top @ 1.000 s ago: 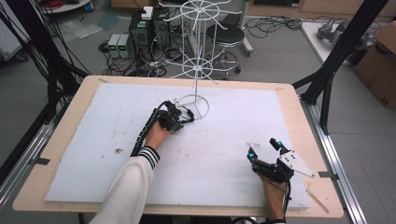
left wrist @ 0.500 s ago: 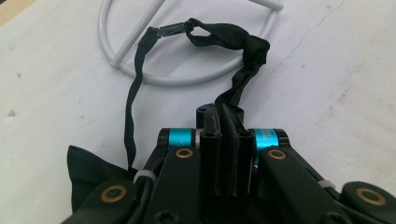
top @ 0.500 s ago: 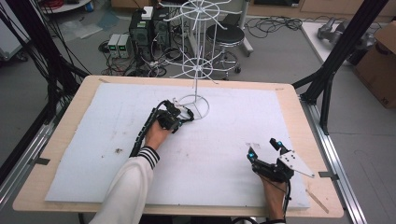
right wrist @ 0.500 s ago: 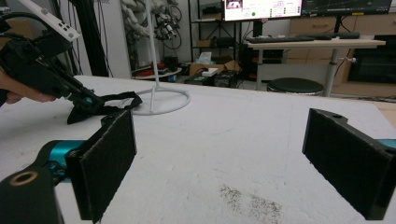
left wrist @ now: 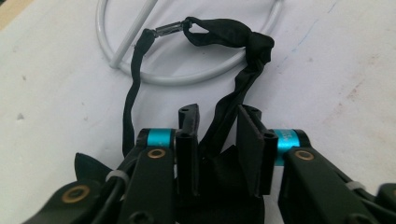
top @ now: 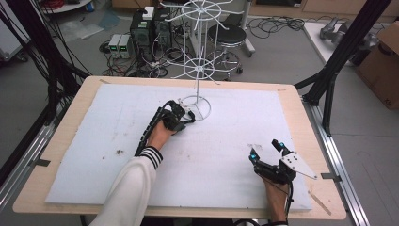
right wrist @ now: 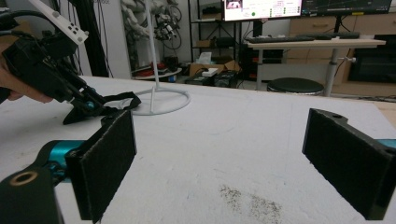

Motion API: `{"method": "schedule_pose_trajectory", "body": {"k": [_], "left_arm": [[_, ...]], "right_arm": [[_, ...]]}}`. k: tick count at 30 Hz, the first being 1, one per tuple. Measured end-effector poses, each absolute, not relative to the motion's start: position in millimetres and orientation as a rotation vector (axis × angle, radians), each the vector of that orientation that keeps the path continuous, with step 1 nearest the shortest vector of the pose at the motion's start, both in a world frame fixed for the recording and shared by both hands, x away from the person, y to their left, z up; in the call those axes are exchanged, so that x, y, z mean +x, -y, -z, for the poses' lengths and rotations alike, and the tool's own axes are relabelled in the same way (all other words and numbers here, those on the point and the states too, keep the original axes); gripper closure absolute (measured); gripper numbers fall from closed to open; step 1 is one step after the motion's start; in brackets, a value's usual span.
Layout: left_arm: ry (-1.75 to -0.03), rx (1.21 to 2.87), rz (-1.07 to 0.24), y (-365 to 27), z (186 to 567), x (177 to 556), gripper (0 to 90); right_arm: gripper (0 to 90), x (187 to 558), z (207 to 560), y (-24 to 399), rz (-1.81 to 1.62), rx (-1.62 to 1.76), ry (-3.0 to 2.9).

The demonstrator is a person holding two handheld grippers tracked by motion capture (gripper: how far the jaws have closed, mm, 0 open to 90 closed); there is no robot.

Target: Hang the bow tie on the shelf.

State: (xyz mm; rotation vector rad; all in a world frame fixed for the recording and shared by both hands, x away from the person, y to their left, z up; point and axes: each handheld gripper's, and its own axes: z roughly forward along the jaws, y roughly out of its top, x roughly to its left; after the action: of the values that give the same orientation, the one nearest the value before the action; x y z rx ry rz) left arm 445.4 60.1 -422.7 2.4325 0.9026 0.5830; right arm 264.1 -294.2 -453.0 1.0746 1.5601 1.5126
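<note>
Pinching black strap (left wrist: 233, 100) loosely in my left gripper (left wrist: 218, 135) – jaws just been opening, strap between them, its far end draped over stand (left wrist: 140, 70) base ring. Risk – strap slips or snags ring. Right gripper (top: 267, 149) wide open, empty, well apart.

In the left gripper view the thin black fabric strap (left wrist: 233, 100) drops between the jaws, its lower end hidden behind them, and the white wire stand's round base ring (left wrist: 187, 78) is cut off by the top edge. In the high view the strap is too small to make out beside the left gripper (top: 181, 115).
</note>
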Motion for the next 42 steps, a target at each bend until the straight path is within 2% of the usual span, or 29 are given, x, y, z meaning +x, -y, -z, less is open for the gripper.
{"method": "schedule_pose_trajectory", "body": {"k": [2,6,9,14,26,42], "left_arm": [[-0.908,2.433,-0.584,-59.3,422.9,445.7,70.9],[-0.906,2.441,-0.576,-59.6,422.7,446.0,83.5],[-0.916,2.43,-0.571,-59.9,422.7,446.2,86.7],[-0.905,2.437,-0.567,-59.3,421.5,444.9,87.4],[-0.89,2.321,-0.553,-69.0,414.0,434.8,87.6],[-0.805,2.192,-0.56,-79.7,385.1,410.9,87.6]], "right_arm": [[8.8,264.4,453.0,294.4,-1.513,1.071,-1.559],[8.9,264.1,453.0,294.3,-1.514,1.076,-1.56],[8.8,264.3,453.0,294.5,-1.513,1.073,-1.559],[8.8,264.4,453.0,294.4,-1.512,1.071,-1.559],[8.8,264.4,453.0,294.4,-1.512,1.07,-1.559],[8.8,263.5,453.0,293.9,-1.51,1.065,-1.56]]}}
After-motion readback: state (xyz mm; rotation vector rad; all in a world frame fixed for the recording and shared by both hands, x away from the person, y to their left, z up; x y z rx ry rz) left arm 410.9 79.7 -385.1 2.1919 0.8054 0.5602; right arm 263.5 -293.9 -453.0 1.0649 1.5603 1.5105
